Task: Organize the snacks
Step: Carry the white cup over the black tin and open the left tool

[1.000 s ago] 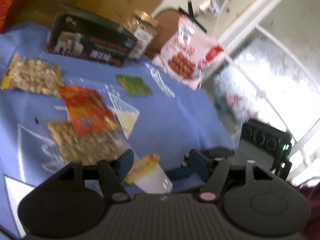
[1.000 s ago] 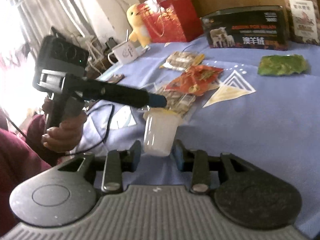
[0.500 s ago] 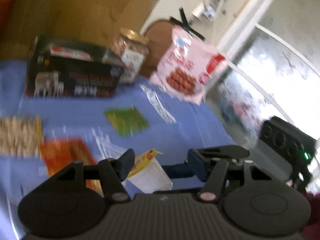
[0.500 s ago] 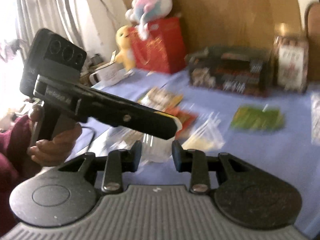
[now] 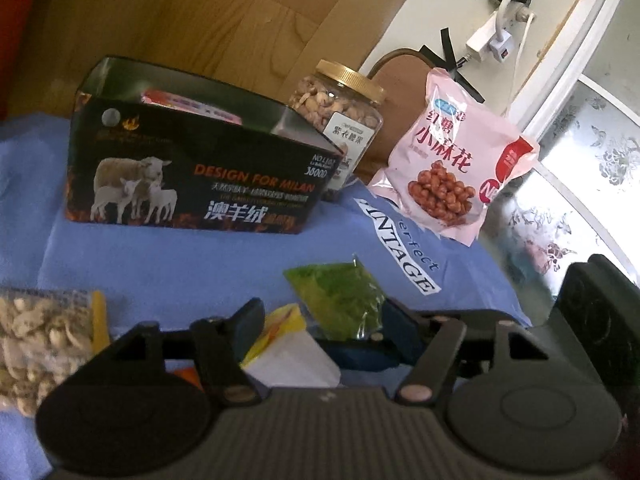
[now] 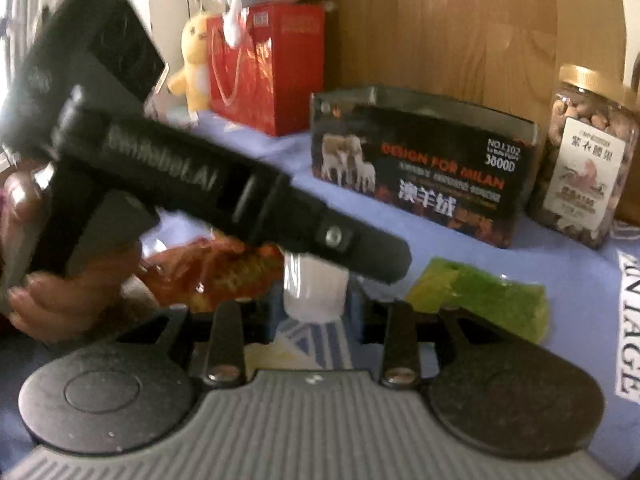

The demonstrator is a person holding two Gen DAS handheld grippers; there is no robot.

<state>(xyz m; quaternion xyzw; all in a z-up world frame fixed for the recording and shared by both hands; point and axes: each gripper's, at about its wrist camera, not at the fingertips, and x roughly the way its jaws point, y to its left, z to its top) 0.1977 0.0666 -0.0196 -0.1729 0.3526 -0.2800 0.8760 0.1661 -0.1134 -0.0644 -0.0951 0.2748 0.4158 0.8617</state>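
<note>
A white jelly cup with a yellow foil lid (image 5: 294, 354) is held between the fingers of my right gripper (image 6: 314, 312), which is shut on it (image 6: 314, 290). My left gripper (image 5: 320, 320) stays open around the cup's lid and does not squeeze it; its body (image 6: 240, 196) crosses the right wrist view above the cup. An open black box with sheep on it (image 5: 196, 176) stands at the back of the blue cloth, also seen in the right wrist view (image 6: 420, 176). A green packet (image 5: 340, 300) lies just beyond the cup.
A nut jar with a gold lid (image 5: 340, 116) and a pink snack bag (image 5: 452, 168) stand right of the box. A peanut bag (image 5: 36, 344) lies at left. An orange packet (image 6: 216, 272), a red gift bag (image 6: 268, 68) and plush toys (image 6: 196, 60) are at left.
Both grippers have lifted and moved with the cup toward the black box, which now looks much nearer. The right gripper keeps its hold on the cup.
</note>
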